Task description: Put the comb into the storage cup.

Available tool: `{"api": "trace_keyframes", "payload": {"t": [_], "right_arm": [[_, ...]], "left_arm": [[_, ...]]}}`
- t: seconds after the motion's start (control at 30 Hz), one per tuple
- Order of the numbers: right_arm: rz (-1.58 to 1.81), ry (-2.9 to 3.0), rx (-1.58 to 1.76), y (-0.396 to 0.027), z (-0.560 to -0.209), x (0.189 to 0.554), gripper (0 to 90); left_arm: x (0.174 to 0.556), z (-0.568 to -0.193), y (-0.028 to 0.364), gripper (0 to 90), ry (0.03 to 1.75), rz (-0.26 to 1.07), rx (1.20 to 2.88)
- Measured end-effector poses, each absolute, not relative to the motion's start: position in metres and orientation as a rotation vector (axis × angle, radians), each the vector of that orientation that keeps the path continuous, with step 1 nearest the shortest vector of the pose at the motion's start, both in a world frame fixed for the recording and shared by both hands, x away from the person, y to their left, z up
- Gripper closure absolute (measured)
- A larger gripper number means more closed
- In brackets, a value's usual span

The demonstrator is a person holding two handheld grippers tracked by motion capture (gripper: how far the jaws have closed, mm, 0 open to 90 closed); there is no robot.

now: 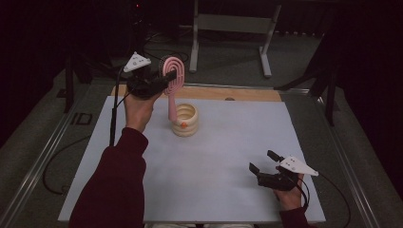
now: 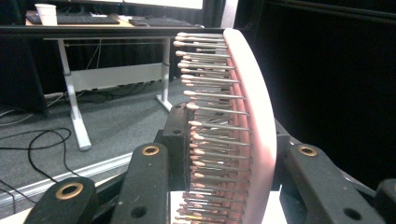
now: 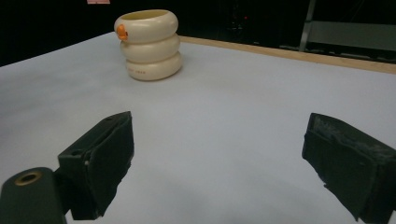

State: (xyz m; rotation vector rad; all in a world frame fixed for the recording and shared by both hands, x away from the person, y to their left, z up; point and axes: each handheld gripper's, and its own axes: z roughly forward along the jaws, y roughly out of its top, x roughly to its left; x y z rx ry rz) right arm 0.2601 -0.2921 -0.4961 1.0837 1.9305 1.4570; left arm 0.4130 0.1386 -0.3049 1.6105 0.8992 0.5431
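High view | left gripper (image 1: pixel 159 81) jaws clamped on pink hairbrush (image 1: pixel 172 76) head, handle hanging down into cream ringed holder (image 1: pixel 185 120) on counter (image 1: pixel 223 142) | long axis near upright, holder directly below | right gripper (image 1: pixel 262 166) jaws wide, empty, well apart

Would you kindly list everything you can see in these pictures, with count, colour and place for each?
hairbrush: one, pink with pale-tipped metal pins, held upright above the holder, handle pointing down toward it
holder: one, cream, three stacked rings with an orange spot, on the far left part of the mat
mat: one, white, covering the table
wooden strip: one, light brown, along the mat's far edge
desk frame: one, white, on the floor beyond the table
left gripper: one, black, raised, shut on the hairbrush head
right gripper: one, black, open, low over the mat's near right corner
sleeve: one, dark red, on the left forearm
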Motion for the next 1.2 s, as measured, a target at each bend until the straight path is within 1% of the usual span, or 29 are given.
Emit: {"api": "trace_keyframes", "payload": {"t": [0.3, 1.2], "right_arm": [[1.456, 1.935, 1.083, -0.293, -0.496, 0.26, 9.2], [1.471, 1.923, 1.082, -0.294, -0.495, 0.259, 9.2]], "left_arm": [[0.417, -0.306, 0.135, 64.7, 0.902, 0.537, 1.579], [0.429, -0.312, 0.11, 64.7, 0.891, 0.559, 1.574]]}}
